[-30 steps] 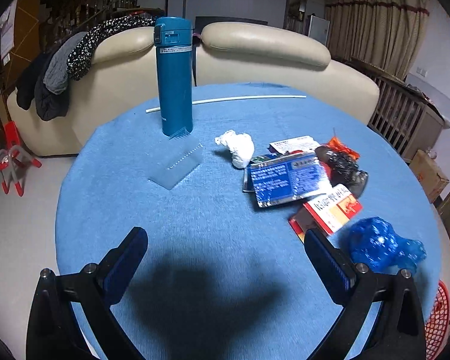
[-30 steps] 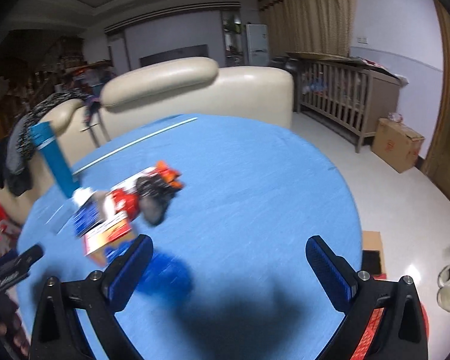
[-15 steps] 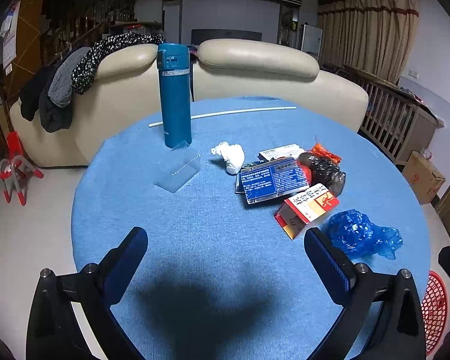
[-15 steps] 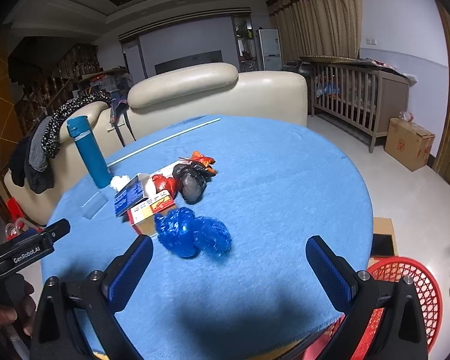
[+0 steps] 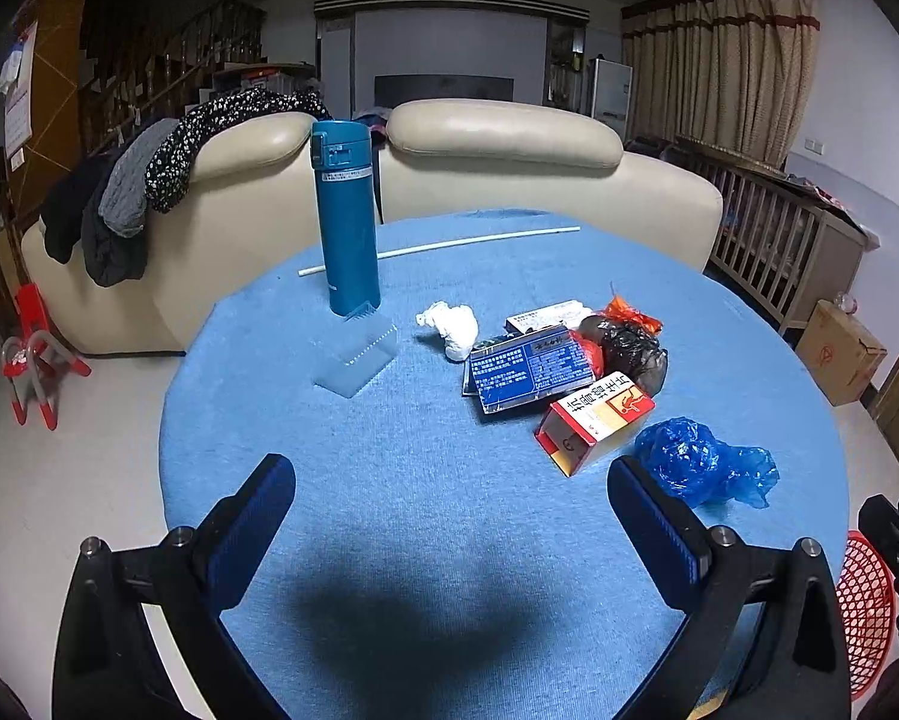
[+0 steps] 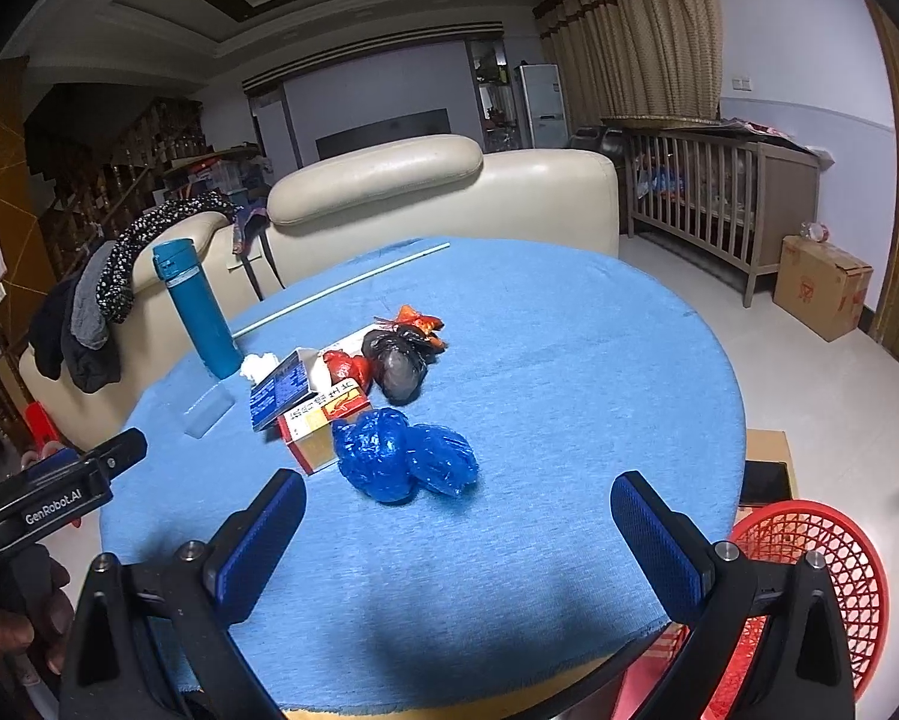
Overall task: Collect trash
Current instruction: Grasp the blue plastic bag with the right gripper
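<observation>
**Both grippers wide and empty above the near table edge; nothing collected yet**

Nearest: right gripper (image 6: 455, 531) spread wide, holding nothing, hovering over the near rim of the round blue table (image 6: 599, 360). Left gripper (image 5: 449, 519) likewise wide and empty, over bare cloth on the near side of the table.

Just off the table's near right edge, on the floor: red mesh basket (image 6: 809, 552), judged the bin for the trash.

Next in from that edge: crumpled blue plastic bag (image 6: 404, 456), closest piece to the right gripper and the likely first pick. Touching or just beside it, toward the table's middle: red-and-white carton (image 5: 593, 420), then a dark blue printed packet (image 5: 527, 369), a black bag (image 6: 398, 360) with orange-red scraps behind, a red wrapper half hidden, and a white tissue wad (image 5: 452, 327). A white card behind the packet, perhaps another box; too covered to tell.

Farther, toward the table's far left: clear plastic sheet (image 5: 356, 360), teal flask (image 5: 344, 216) standing upright, long white rod (image 5: 449, 243) near the far rim.

For a clean first grasp: centre the open fingers over the bag's bulkier lobe, come down from above, close fully since soft film compresses, lift clear of the carton before swinging to the basket. Best left alone: the flask, likely not trash.
</observation>
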The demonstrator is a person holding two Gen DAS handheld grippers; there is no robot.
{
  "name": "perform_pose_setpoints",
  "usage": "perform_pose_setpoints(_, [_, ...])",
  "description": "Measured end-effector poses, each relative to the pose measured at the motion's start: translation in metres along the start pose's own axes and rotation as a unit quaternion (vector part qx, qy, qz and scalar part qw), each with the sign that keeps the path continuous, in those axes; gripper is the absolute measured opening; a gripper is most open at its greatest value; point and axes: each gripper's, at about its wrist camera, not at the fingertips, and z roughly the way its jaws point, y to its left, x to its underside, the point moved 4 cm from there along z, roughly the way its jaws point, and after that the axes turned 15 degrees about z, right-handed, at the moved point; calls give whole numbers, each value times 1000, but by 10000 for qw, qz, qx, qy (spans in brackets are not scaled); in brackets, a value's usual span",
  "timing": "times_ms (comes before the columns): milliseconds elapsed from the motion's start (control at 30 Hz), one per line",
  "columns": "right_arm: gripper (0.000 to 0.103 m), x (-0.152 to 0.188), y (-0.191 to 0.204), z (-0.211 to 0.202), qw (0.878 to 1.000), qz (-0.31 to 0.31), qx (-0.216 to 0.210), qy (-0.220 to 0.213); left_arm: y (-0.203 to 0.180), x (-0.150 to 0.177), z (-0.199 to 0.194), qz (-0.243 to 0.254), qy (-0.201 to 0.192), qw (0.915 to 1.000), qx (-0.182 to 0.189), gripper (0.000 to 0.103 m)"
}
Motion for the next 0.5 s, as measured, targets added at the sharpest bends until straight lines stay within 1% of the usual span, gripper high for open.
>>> perform_pose_setpoints(500, [103, 1, 1, 0, 10000, -11, -1, 1, -3, 2, 0, 54, 19, 10000, 5, 103])
